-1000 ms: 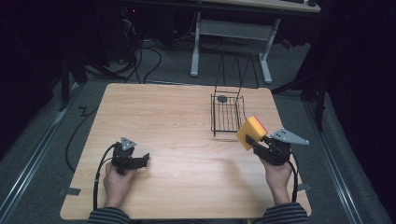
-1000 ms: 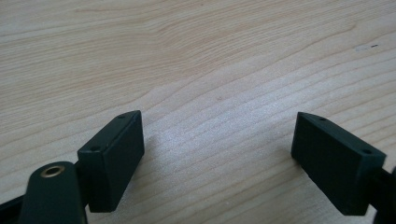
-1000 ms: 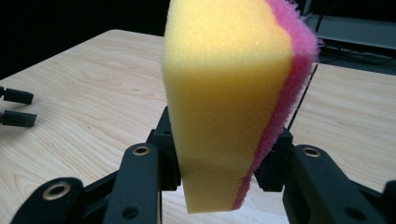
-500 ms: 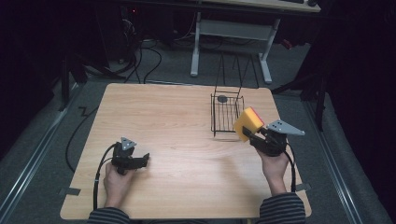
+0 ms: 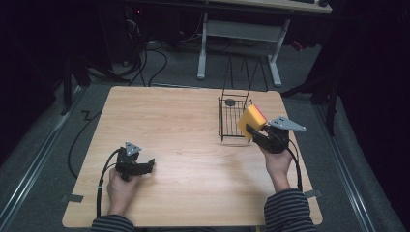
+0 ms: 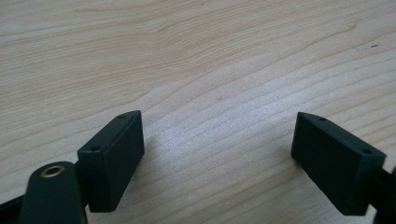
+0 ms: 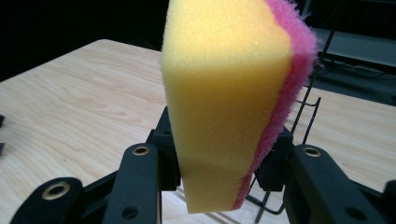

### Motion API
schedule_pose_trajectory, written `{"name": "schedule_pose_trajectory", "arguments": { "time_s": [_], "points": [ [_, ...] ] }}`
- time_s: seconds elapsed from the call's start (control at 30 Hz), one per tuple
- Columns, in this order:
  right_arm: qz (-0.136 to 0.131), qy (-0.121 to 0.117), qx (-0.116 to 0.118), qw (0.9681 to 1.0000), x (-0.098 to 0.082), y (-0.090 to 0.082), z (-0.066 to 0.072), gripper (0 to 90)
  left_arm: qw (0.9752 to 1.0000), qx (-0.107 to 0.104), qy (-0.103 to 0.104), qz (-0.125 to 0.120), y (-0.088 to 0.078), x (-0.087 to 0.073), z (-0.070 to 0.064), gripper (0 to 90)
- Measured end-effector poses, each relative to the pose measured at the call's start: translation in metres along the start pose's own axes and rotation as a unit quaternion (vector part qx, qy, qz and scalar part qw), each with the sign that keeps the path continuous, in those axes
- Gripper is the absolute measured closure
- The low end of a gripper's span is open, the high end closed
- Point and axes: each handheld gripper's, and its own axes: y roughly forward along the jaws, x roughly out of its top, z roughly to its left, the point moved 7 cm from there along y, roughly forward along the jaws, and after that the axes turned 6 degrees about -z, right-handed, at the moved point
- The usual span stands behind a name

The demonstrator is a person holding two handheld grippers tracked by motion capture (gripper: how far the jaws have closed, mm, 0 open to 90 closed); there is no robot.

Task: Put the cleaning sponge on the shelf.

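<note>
The yellow-and-pink sponge [image 5: 252, 121], right of centre in the high view, sits pinched upright in the right gripper [image 5: 255, 131], clamped low, beside the wire basket [image 5: 233, 126]; it could snag the rim and twist loose. The left gripper [image 6: 217, 154] rests open, empty

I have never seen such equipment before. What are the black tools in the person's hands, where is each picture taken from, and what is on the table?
A person holds one hand-held gripper in each hand: a tool with two black jaws. The high view looks down on the wooden table from above. The other two pictures come from cameras riding on each tool.

The left hand-held gripper sits low over bare wood, its jaws open and holding nothing. The right hand-held gripper is shut on a yellow sponge with a pink scouring side, raised beside a black wire rack standing on the table.
</note>
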Motion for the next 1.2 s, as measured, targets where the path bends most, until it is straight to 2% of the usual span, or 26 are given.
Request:
{"name": "schedule_pose_trajectory", "arguments": {
  "time_s": [0.1,0.27,0.4,0.6,0.67,0.77,0.83,1.0,1.2],
  "points": [
    [0.0,-0.011,-0.007,0.9999,-0.002,0.007,0.0,60.5,1.0,0.0,0.0,0.0,0.0,0.0,0.0,17.7],
    [0.007,-0.003,-0.009,0.9999,-0.005,0.015,-0.002,60.5,1.0,0.0,0.0,0.0,0.0,0.0,0.0,17.7],
    [0.025,0.001,-0.015,0.9996,-0.007,0.024,-0.006,60.5,1.0,0.0,0.0,0.0,0.0,0.0,0.0,17.7],
    [0.026,0.003,-0.018,0.9995,-0.003,0.038,-0.007,60.5,1.0,0.0,0.0,0.0,0.0,0.0,0.0,17.7],
    [0.045,-0.002,-0.023,0.9987,-0.006,0.046,-0.008,60.6,1.0,0.0,0.0,0.0,0.0,0.0,0.0,17.7],
    [0.051,-0.009,-0.029,0.9983,-0.007,0.057,-0.009,60.6,1.0,0.0,0.0,0.0,0.0,0.0,0.0,17.7],
    [0.047,-0.006,-0.032,0.9984,-0.007,0.061,-0.01,60.6,1.0,0.0,0.0,0.0,0.0,0.0,0.0,17.8],
    [0.071,0.005,-0.039,0.9967,-0.014,0.076,-0.014,60.6,1.0,-0.001,0.001,0.0,0.0,0.0,0.0,17.8],
    [0.091,-0.016,-0.053,0.9943,-0.021,0.092,-0.013,60.6,1.0,-0.001,0.001,0.0,0.0,0.0,0.0,17.8]
  ]
}}
